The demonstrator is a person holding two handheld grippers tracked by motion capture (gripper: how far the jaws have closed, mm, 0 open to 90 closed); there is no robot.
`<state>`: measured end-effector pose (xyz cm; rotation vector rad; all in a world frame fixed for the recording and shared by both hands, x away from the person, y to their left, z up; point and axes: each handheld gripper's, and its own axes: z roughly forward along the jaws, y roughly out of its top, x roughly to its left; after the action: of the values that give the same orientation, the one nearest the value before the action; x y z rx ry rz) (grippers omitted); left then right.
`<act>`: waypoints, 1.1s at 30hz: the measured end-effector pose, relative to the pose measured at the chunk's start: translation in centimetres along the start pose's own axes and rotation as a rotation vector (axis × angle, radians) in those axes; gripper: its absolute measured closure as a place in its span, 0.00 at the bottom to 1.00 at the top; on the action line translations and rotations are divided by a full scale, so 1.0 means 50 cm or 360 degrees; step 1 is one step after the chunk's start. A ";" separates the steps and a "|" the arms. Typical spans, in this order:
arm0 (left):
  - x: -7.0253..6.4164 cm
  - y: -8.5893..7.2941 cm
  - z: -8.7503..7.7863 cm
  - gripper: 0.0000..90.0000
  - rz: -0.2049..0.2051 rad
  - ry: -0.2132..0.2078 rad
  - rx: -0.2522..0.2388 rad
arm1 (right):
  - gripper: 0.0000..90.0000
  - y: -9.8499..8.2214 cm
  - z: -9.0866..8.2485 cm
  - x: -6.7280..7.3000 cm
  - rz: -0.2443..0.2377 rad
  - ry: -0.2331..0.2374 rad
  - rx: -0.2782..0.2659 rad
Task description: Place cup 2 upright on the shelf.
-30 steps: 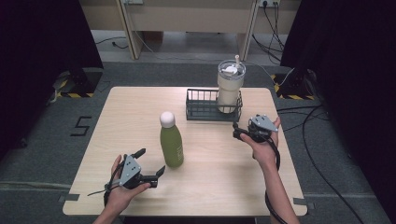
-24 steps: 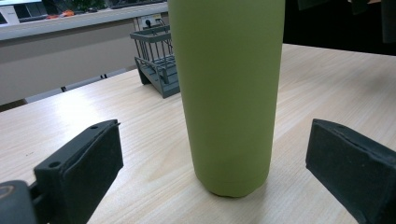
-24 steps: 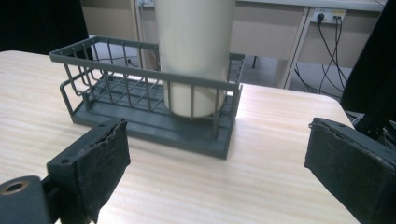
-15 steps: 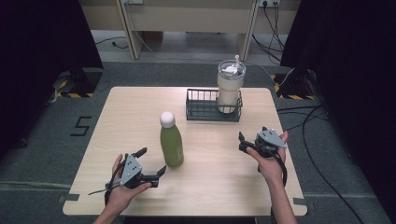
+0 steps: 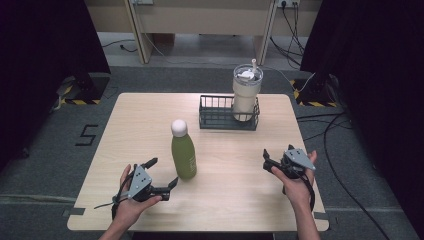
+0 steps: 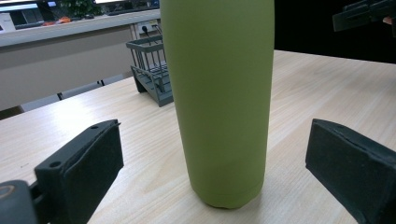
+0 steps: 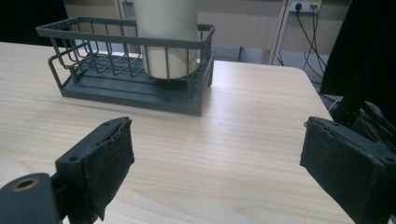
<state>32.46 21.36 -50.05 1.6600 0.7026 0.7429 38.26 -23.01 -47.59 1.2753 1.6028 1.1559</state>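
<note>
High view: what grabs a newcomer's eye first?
The green bottle with its white cap stands upright near the table's middle, and the left gripper sits right beside it, jaws open to either side of the bottle without touching. Behind it, a tall cream tumbler stands in the right end of a dark wire basket at the far edge. The right gripper is held open over bare wood at the right.

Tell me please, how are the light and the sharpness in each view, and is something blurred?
High view: the table is evenly lit, the sides of the room are very dark, and the picture is a little soft. Left gripper view: the green bottle is sharp, with a faint shadow at its base. Right gripper view: the wire basket is clear, with no strong glare; the near pads look slightly soft.
</note>
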 end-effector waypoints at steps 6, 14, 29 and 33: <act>0.003 0.002 0.002 0.03 -0.0016 0.0011 -0.0007 | 0.11 0.010 -0.003 0.000 0.0010 0.0004 -0.0028; 0.002 0.006 0.016 0.03 -0.0017 0.0004 -0.0008 | 0.11 0.005 0.005 -0.007 0.0007 0.0018 -0.0014; 0.003 0.029 0.030 0.00 -0.0043 0.0001 -0.0049 | 0.06 -0.001 0.003 -0.008 0.0010 -0.0004 0.0003; 0.002 0.034 0.042 0.00 -0.0047 -0.0007 -0.0058 | 0.05 -0.002 0.002 -0.008 0.0005 -0.0007 0.0003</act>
<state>34.30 19.84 -48.72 1.6145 0.7048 0.7269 38.42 -23.40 -47.70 1.2812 1.5996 1.1533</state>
